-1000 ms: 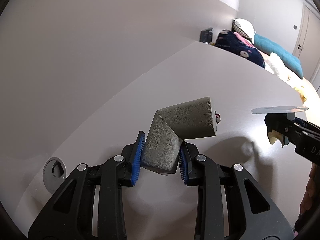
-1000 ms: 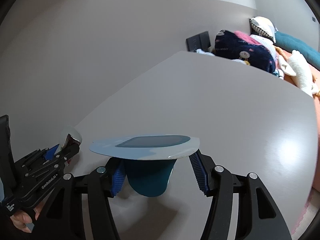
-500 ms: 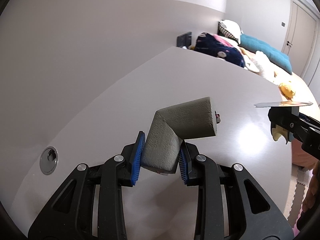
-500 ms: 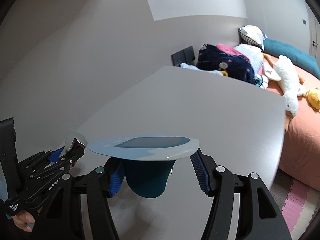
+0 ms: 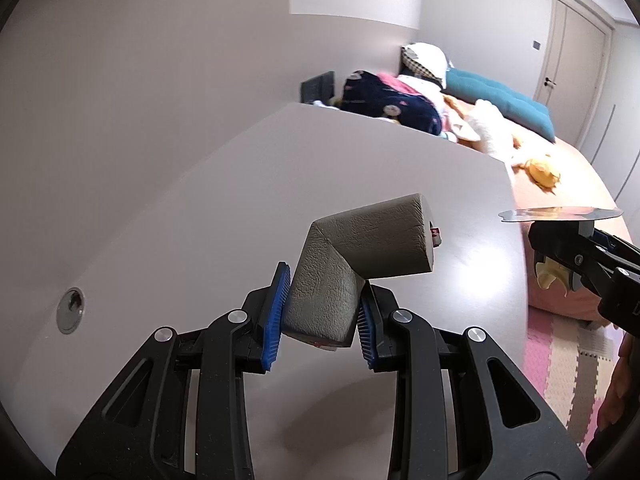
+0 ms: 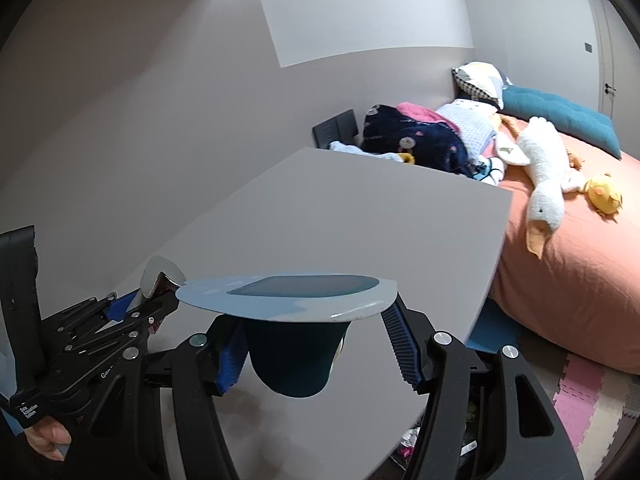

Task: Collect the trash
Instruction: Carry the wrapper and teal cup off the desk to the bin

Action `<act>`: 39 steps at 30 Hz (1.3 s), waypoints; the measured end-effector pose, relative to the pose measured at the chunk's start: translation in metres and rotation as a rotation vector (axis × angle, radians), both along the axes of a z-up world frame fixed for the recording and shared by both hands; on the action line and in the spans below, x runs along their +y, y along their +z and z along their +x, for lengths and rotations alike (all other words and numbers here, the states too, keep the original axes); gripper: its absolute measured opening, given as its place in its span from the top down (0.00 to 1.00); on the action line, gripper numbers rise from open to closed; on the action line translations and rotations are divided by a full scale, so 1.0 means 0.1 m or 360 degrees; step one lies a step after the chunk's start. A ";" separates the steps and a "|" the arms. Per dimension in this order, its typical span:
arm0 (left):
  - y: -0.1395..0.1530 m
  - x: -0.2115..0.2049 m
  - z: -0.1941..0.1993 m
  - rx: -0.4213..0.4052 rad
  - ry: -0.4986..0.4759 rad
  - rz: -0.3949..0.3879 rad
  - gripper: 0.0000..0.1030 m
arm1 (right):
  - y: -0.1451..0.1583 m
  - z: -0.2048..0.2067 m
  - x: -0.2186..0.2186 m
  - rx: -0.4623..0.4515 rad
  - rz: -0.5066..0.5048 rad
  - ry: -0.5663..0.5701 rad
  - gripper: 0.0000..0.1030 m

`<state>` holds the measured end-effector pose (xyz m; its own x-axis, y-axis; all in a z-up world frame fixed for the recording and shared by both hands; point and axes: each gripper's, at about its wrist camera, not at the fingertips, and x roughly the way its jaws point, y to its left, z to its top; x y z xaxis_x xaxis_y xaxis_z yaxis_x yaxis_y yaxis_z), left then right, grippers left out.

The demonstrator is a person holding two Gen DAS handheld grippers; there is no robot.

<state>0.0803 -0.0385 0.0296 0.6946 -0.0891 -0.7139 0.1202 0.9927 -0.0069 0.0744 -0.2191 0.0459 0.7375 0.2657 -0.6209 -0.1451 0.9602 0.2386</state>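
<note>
Grey, leather-textured foam forms the corner guard (image 5: 352, 264), an L-shaped piece that we hold in the left gripper (image 5: 320, 320). Both blue ribbed pads (image 5: 274, 316) press against the lower leg of the guard, so this claw is clamped on it; the upper leg juts to the right above the table (image 5: 360, 168). A red-and-white tag shows at the right end of the guard.

Our right gripper (image 6: 316, 344) carries a dark teal cup (image 6: 294, 354) with a flat, pale blue foil lid (image 6: 288, 294) partly peeled across its top. The cup rests against the left blue pad (image 6: 230, 356), while the right pad (image 6: 400, 344) stands clear of it with a visible gap. The lid hides the point of contact, so we cannot tell how the cup is gripped. In the left wrist view the same lid (image 5: 560, 213) appears edge-on at the far right, above the black body of the right gripper (image 5: 560, 256).

Both items hang above the grey table, near its right edge. A round metal grommet (image 5: 72, 310) sits in the table surface at the left. Beyond the table lies a bed (image 6: 568, 264) with a salmon cover, a white plush goose (image 6: 544, 184), a yellow plush chick (image 6: 604, 196), a navy blanket (image 6: 408, 138) and a teal cushion (image 6: 560, 114). Pink and cream foam floor mats (image 6: 588, 396) cover the floor at lower right.
</note>
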 end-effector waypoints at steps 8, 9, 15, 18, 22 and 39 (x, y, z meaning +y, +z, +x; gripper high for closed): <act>0.01 -0.39 -0.11 -0.0006 -0.0107 -0.0012 0.70 | 0.03 -0.27 -0.35 -0.0021 0.0003 -0.0089 0.39; 0.01 -0.44 -0.13 -0.0005 -0.0123 -0.0011 0.70 | 0.03 -0.29 -0.38 -0.0022 0.0003 -0.0098 0.39; 0.01 -0.68 -0.21 -0.0006 -0.0195 -0.0017 0.70 | 0.05 -0.45 -0.62 -0.0035 0.0010 -0.0169 0.39; 0.01 -0.80 -0.24 -0.0007 -0.0231 -0.0022 0.70 | 0.07 -0.56 -0.74 -0.0048 0.0014 -0.0207 0.39; 0.02 -0.95 -0.31 -0.0011 -0.0283 -0.0031 0.70 | 0.10 -0.68 -0.88 -0.0064 0.0015 -0.0261 0.39; 0.00 -1.64 -0.52 -0.0004 -0.0533 -0.0029 0.70 | 0.07 -1.11 -1.56 -0.0078 0.0002 -0.0503 0.39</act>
